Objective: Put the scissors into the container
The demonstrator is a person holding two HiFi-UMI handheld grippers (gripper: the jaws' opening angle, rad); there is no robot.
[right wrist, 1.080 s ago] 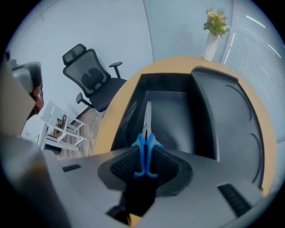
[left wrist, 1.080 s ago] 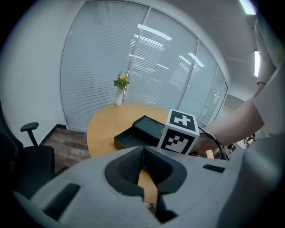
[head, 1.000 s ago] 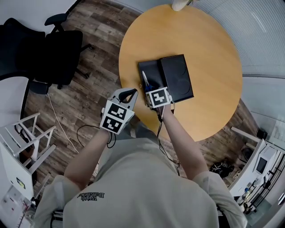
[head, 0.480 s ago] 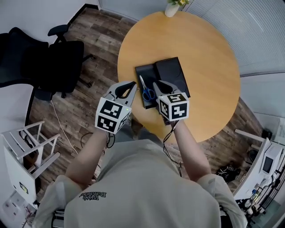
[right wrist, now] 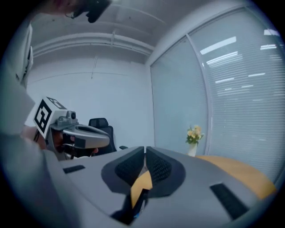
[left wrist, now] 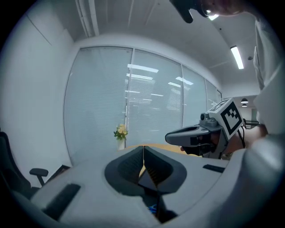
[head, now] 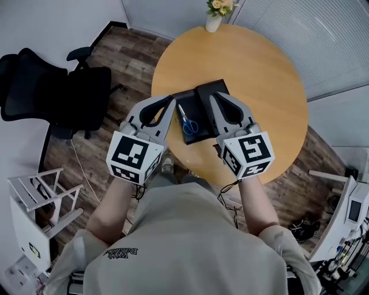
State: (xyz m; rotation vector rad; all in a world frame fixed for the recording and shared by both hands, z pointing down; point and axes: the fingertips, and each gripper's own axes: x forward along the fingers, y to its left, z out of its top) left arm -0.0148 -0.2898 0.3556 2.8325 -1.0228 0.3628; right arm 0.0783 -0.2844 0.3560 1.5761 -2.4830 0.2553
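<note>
Blue-handled scissors [head: 186,120] lie flat in the left half of the open black container [head: 192,98], which sits on the near side of the round wooden table [head: 265,75]. Both grippers are held high above the table's near edge, close to my head. My left gripper [head: 170,101] is left of the container with its jaws shut and empty [left wrist: 143,149]. To the container's right, my right gripper [head: 213,98] partly covers the black lid half; its jaws are shut on nothing [right wrist: 145,151]. Each gripper view shows the other gripper: the right one [left wrist: 196,133] and the left one [right wrist: 78,133].
A small vase of flowers [head: 214,14] stands at the table's far edge. A black office chair [head: 57,80] is on the wooden floor to the left. A white rack [head: 34,196] stands at lower left. Cables trail on the floor near my feet.
The right gripper has drawn back from the scissors and the container and risen toward my head. The left gripper rose too. The scissors stay lying in the container.
</note>
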